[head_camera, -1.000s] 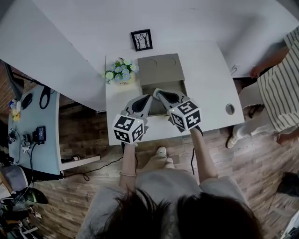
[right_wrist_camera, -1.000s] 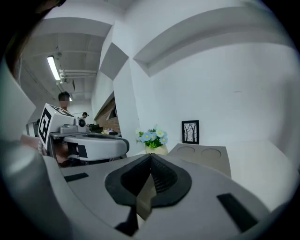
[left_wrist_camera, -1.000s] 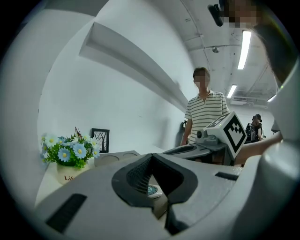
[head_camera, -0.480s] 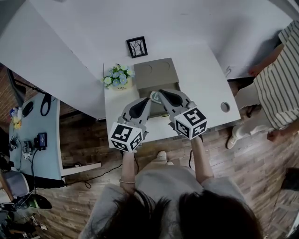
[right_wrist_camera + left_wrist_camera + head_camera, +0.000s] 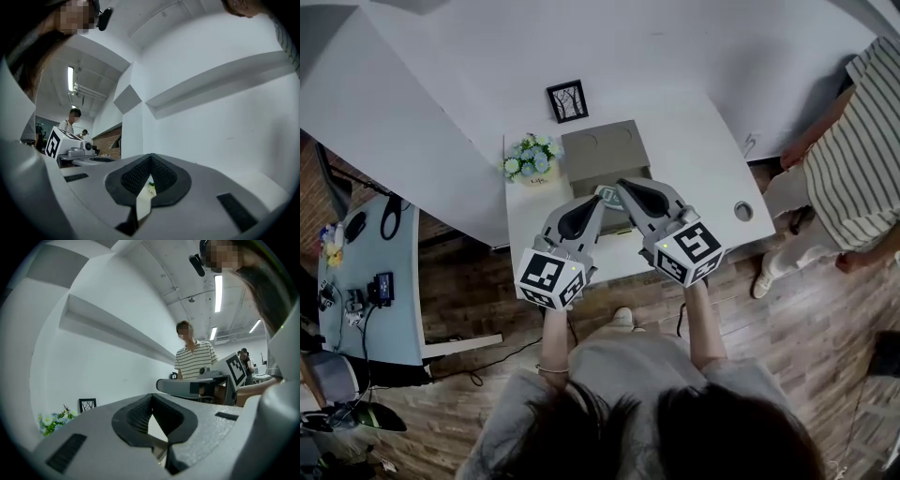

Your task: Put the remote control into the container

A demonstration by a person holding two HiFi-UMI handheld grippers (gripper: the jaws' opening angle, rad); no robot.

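Note:
The container (image 5: 598, 148) is a grey-brown box on the white table (image 5: 703, 150), its lid folded back towards the wall. Both grippers hang over its open front part and hide most of it. My left gripper (image 5: 600, 200) (image 5: 151, 395) is shut with nothing between its jaws. My right gripper (image 5: 622, 184) (image 5: 151, 155) is shut too, also with nothing in its jaws. A small pale object (image 5: 607, 196) shows between the two tips, over the box; I cannot tell whether it is the remote control.
A pot of flowers (image 5: 528, 159) stands left of the box and a small framed picture (image 5: 567, 100) leans on the wall behind. A person in a striped shirt (image 5: 862, 178) stands at the table's right end. A side desk (image 5: 366, 272) with gadgets is at the left.
Both grippers have risen above the box and drawn slightly back towards me, so they look larger. Both stay shut.

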